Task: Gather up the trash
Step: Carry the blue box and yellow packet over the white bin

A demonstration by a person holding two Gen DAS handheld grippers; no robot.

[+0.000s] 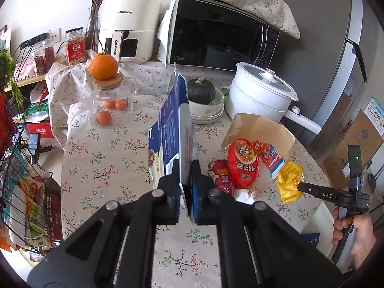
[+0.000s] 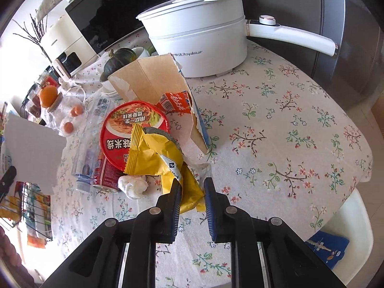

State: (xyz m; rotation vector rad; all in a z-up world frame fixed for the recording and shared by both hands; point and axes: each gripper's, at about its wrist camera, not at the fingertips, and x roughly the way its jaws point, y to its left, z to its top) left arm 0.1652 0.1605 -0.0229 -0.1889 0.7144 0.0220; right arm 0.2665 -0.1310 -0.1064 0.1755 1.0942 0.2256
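My left gripper (image 1: pixel 186 165) is shut on a torn blue and white carton piece (image 1: pixel 174 124) and holds it upright above the table. The piece shows white in the right wrist view (image 2: pixel 31 151). My right gripper (image 2: pixel 192 184) is open, with its fingers on either side of a yellow snack bag (image 2: pixel 156 153) on the table; it also shows in the left wrist view (image 1: pixel 289 182). Beside the bag lie a red noodle bowl lid (image 2: pixel 130 132), a red can (image 2: pixel 105 175), a clear plastic bottle (image 2: pixel 88 148), a white tissue wad (image 2: pixel 133 184), an orange carton (image 2: pixel 176 102) and torn brown cardboard (image 2: pixel 153 81).
A white electric pot (image 2: pixel 199 40), a dark squash in stacked bowls (image 1: pixel 201 91), a microwave (image 1: pixel 220 33) and an air fryer (image 1: pixel 127 26) stand at the back. A glass teapot with oranges (image 1: pixel 112 96) is at left. A wire basket (image 1: pixel 24 192) hangs off the table's left edge.
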